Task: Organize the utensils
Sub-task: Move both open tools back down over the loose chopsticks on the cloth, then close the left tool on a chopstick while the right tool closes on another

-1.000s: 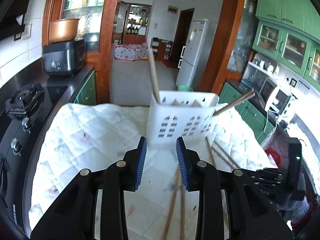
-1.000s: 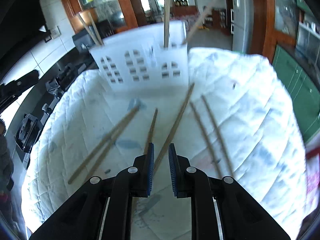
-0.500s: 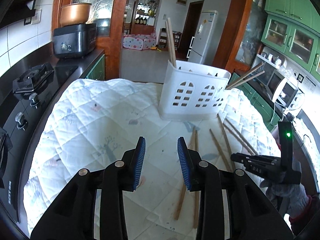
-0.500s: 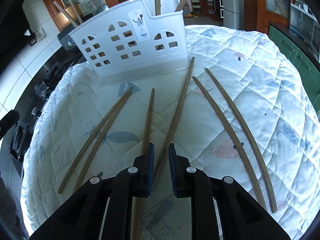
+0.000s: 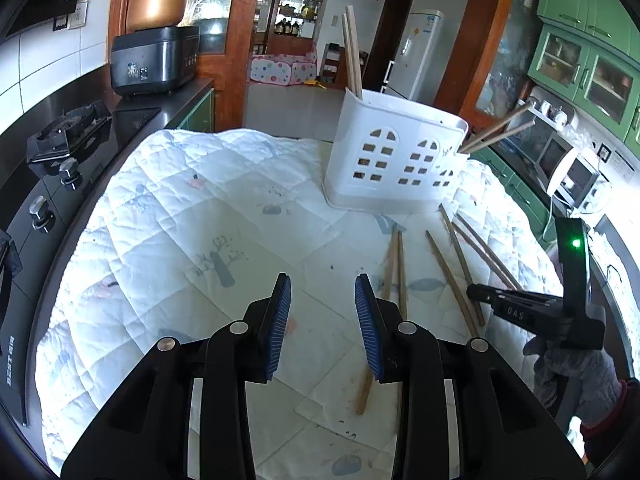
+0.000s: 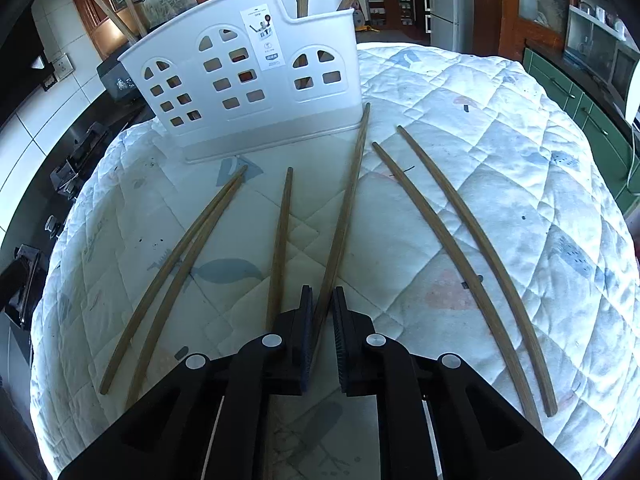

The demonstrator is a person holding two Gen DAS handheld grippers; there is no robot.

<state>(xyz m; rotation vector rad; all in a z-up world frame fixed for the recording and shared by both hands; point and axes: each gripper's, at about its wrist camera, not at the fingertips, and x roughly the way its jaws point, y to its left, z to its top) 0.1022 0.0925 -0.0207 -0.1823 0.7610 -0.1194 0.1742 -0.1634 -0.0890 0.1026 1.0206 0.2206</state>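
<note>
A white plastic utensil holder (image 6: 248, 92) with arched holes stands on a white quilted cloth (image 6: 500, 128); it also shows in the left wrist view (image 5: 394, 164), with chopsticks (image 5: 352, 52) standing in it. Several brown chopsticks lie on the cloth in front of it. My right gripper (image 6: 322, 320) hovers low over the near end of the middle chopstick (image 6: 346, 204), its jaws a narrow gap apart around it, not clamped. My left gripper (image 5: 323, 304) is open and empty above the cloth, left of a chopstick pair (image 5: 394, 264). The right gripper also shows in the left wrist view (image 5: 480, 294).
A black stove (image 5: 64, 132) and a black cooker (image 5: 154, 62) stand on the counter to the left. Green cabinets (image 5: 588, 52) and a microwave (image 5: 568, 168) are on the right. A doorway to another room lies behind the holder.
My left gripper has pulled back and away from the holder, which now looks farther off. My right gripper has lowered toward the chopsticks on the cloth, its gap staying narrow.
</note>
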